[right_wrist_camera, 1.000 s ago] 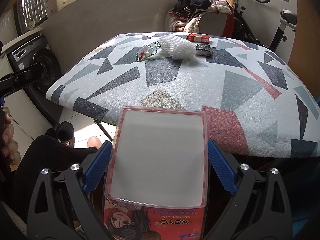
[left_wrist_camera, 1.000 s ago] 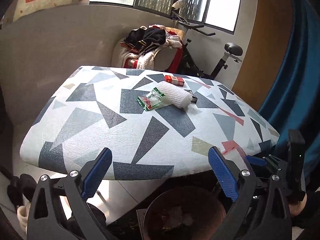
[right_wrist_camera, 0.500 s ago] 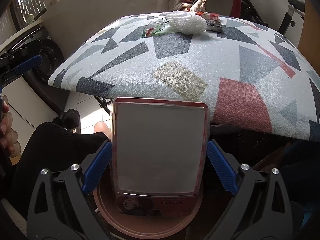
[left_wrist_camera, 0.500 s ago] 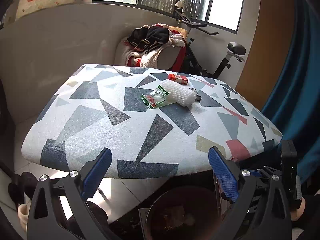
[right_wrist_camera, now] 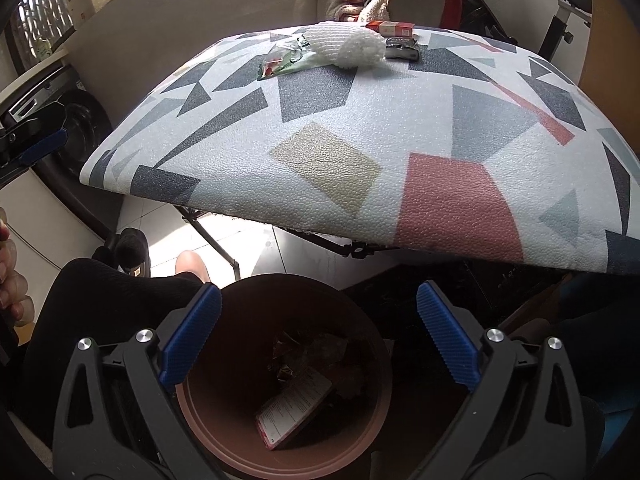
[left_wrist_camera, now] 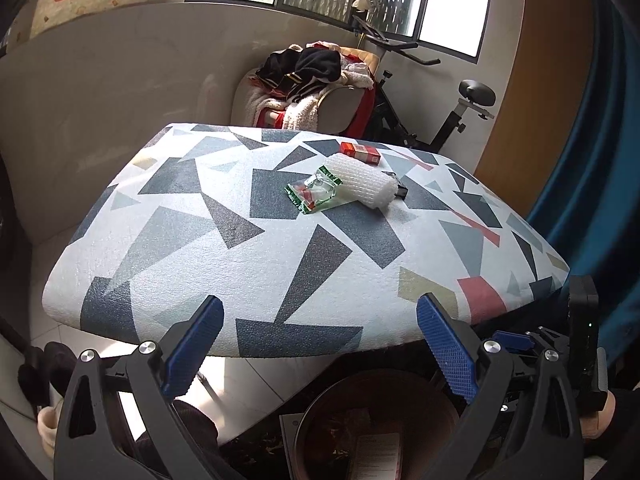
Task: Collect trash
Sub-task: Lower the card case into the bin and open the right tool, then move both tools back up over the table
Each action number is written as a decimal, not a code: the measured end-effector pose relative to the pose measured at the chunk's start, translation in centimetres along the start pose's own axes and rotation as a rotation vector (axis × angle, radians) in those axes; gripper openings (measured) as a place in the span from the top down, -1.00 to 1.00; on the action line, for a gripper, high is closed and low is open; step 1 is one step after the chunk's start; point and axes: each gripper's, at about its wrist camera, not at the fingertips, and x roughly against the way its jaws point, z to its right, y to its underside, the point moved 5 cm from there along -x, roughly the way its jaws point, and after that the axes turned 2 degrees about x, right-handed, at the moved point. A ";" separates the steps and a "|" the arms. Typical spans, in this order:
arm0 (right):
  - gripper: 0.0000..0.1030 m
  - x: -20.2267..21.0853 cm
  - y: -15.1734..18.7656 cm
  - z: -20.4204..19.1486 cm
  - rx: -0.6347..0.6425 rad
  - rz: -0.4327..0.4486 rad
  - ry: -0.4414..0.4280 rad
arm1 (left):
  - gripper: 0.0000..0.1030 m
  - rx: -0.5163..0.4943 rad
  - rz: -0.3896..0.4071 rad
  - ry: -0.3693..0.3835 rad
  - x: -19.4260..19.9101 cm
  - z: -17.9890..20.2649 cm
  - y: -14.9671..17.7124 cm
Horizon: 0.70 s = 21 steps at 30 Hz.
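Note:
A brown round bin [right_wrist_camera: 372, 344] stands on the floor below the table's near edge, with a flat pink-edged package [right_wrist_camera: 296, 410] lying inside on other litter. My right gripper [right_wrist_camera: 318, 344] hangs open directly over the bin, nothing between its fingers. My left gripper [left_wrist_camera: 320, 348] is open too, held before the table edge above the same bin [left_wrist_camera: 380, 420]. On the far part of the table lie a green wrapper [left_wrist_camera: 314, 194], a white foam sleeve [left_wrist_camera: 362, 184], a red box [left_wrist_camera: 360, 153] and a small dark object [right_wrist_camera: 402, 48].
The table [left_wrist_camera: 200, 240] has a patterned triangle cover and folding legs [right_wrist_camera: 216, 240] underneath. A chair heaped with clothes [left_wrist_camera: 312, 76] and an exercise bike [left_wrist_camera: 452, 120] stand behind it. A person's knee [right_wrist_camera: 100, 292] is left of the bin. Blue curtain [left_wrist_camera: 600, 160] at the right.
The right gripper let go of the flat package, which dropped into the bin; its jaws now stand wide with nothing in them. The left gripper rose slightly and stayed open.

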 end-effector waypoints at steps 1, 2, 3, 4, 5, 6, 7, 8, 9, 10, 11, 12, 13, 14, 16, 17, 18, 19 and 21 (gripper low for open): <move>-0.88 0.0 -0.2 0.1 0.001 0.002 0.007 | -0.84 -0.001 0.001 0.001 -0.1 -0.1 -0.1; -0.88 0.0 -0.4 0.3 0.002 0.003 0.013 | -0.84 -0.003 0.002 0.003 -0.2 -0.1 -0.3; -0.88 0.0 -0.6 0.5 0.002 0.006 0.019 | -0.84 -0.005 0.005 0.004 -0.3 -0.2 -0.4; -0.88 -0.1 -1.0 0.7 0.003 0.009 0.024 | -0.84 -0.008 0.011 0.003 -0.5 -0.3 -0.7; -0.88 -0.1 -1.4 1.0 0.004 0.010 0.028 | -0.84 -0.009 0.015 0.002 -0.6 -0.4 -0.9; -0.88 -0.1 -1.9 1.2 0.003 0.015 0.032 | -0.84 -0.009 0.016 -0.002 -0.9 -0.4 -1.2; -0.88 0.1 -2.4 1.5 0.000 0.025 0.038 | -0.84 -0.007 0.014 -0.006 -1.1 -0.5 -1.4; -0.88 0.4 -3.0 1.7 -0.001 0.040 0.045 | -0.84 -0.006 0.013 -0.007 -1.3 -0.5 -1.8; -0.88 0.8 -3.6 2.0 0.001 0.055 0.052 | -0.84 -0.007 0.020 -0.005 -1.4 -0.4 -2.1; -0.88 1.1 -4.1 2.3 0.008 0.068 0.060 | -0.84 -0.010 0.029 -0.002 -1.4 -0.3 -2.5; -0.88 1.3 -4.7 2.6 0.017 0.075 0.071 | -0.84 -0.013 0.037 -0.002 -1.5 -0.3 -2.7; -0.88 1.3 -5.1 2.8 0.026 0.076 0.082 | -0.84 -0.016 0.042 -0.001 -1.6 -0.2 -3.0; -0.88 1.3 -5.6 3.2 0.034 0.074 0.090 | -0.84 -0.018 0.046 -0.001 -1.7 -0.2 -3.3; -0.88 1.3 -6.1 3.5 0.038 0.073 0.096 | -0.84 -0.020 0.051 0.002 -1.7 -0.1 -3.6; -0.88 1.3 -7.2 4.1 0.039 0.076 0.103 | -0.84 -0.022 0.056 0.004 -1.9 -0.2 -4.1; -0.88 1.3 -7.7 4.4 0.040 0.080 0.106 | -0.84 -0.024 0.059 0.005 -2.0 -0.2 -4.3; -0.88 1.3 -8.2 4.6 0.039 0.084 0.109 | -0.84 -0.028 0.060 0.005 -2.2 -0.2 -4.6; -0.88 1.2 -8.8 4.9 0.038 0.088 0.110 | -0.84 -0.032 0.061 0.005 -2.4 -0.3 -4.8; -0.88 0.9 -9.9 5.2 0.039 0.091 0.112 | -0.84 -0.041 0.064 0.003 -2.7 -0.3 -5.3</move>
